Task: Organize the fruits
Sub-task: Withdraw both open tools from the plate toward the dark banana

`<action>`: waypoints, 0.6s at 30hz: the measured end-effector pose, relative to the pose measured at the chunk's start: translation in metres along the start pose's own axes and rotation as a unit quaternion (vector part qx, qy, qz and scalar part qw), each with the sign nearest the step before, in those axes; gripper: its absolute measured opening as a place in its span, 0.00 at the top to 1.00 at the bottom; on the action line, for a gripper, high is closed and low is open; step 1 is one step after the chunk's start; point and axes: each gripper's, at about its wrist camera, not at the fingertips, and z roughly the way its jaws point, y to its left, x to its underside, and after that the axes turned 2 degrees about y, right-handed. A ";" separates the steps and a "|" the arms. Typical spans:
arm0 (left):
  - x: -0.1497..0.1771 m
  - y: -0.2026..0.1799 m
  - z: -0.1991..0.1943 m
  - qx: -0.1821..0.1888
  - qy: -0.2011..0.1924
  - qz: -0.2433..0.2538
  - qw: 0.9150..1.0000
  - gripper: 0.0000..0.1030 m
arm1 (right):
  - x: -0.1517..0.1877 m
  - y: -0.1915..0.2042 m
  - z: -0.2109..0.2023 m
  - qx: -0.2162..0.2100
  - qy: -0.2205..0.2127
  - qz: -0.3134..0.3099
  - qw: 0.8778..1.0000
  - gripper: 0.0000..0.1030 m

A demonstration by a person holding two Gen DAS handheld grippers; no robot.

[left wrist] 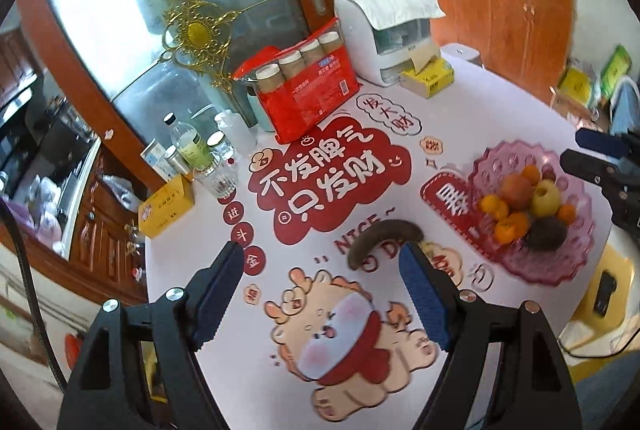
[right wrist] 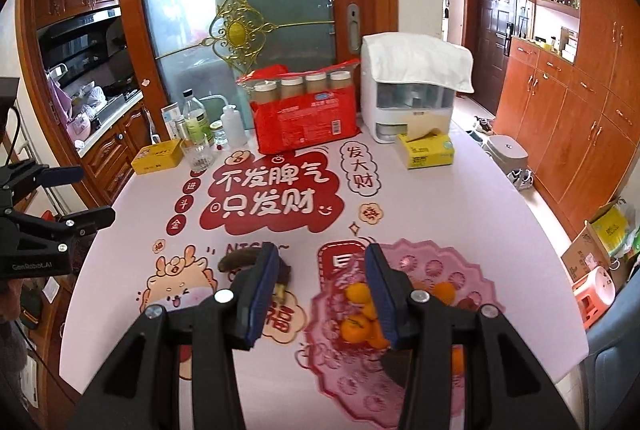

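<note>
A dark, overripe banana [left wrist: 380,236] lies on the printed tablecloth, left of a pink plastic fruit plate [left wrist: 568,258]. The plate holds several small oranges [left wrist: 506,226], a yellow-green apple [left wrist: 546,196], a brownish-red fruit [left wrist: 516,190] and a dark round fruit [left wrist: 546,232]. My left gripper [left wrist: 324,290] is open and empty above the table, just short of the banana. My right gripper [right wrist: 320,294] is open and empty, hovering over the plate's left edge [right wrist: 332,326], with oranges [right wrist: 356,326] between its fingers and the banana [right wrist: 240,260] to its left.
At the table's back stand a red pack of paper cups [right wrist: 306,114], a white appliance under a cloth [right wrist: 412,86], a yellow tissue box [right wrist: 428,150], bottles [right wrist: 194,118], a glass [right wrist: 198,152] and a yellow tin [right wrist: 156,158]. A glass door lies behind.
</note>
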 end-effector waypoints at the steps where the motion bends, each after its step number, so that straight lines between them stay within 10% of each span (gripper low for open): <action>1: 0.001 0.005 0.004 0.001 0.002 0.011 1.000 0.24 | 0.000 0.008 0.004 0.001 0.003 0.000 1.000 0.56; 18: 0.000 0.010 0.145 0.105 0.049 0.130 0.985 0.23 | 0.042 0.073 0.115 0.016 0.083 0.051 0.995 0.56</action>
